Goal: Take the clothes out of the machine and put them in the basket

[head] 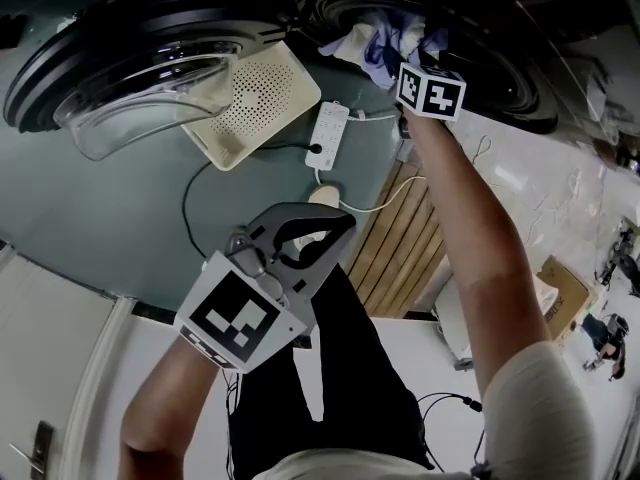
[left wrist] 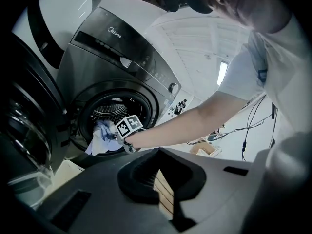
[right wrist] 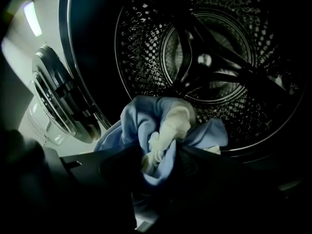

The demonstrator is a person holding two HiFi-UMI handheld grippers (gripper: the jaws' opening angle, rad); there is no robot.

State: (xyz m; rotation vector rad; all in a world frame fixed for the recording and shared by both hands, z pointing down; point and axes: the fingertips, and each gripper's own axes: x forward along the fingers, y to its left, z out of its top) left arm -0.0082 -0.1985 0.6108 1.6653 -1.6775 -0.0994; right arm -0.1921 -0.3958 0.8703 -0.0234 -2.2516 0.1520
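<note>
Two grippers differ: the right gripper (right wrist: 158, 154) pinches bunched blue-and-white cloth (right wrist: 136, 121) at the washing machine (left wrist: 112, 57) drum's mouth, while the left gripper (head: 340, 226) hangs outside, jaws together, empty.

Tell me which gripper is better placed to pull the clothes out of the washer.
The right. The right gripper is at the drum mouth, jaws clamped on the blue cloth. The left gripper is held back from the washer, holding nothing.
</note>
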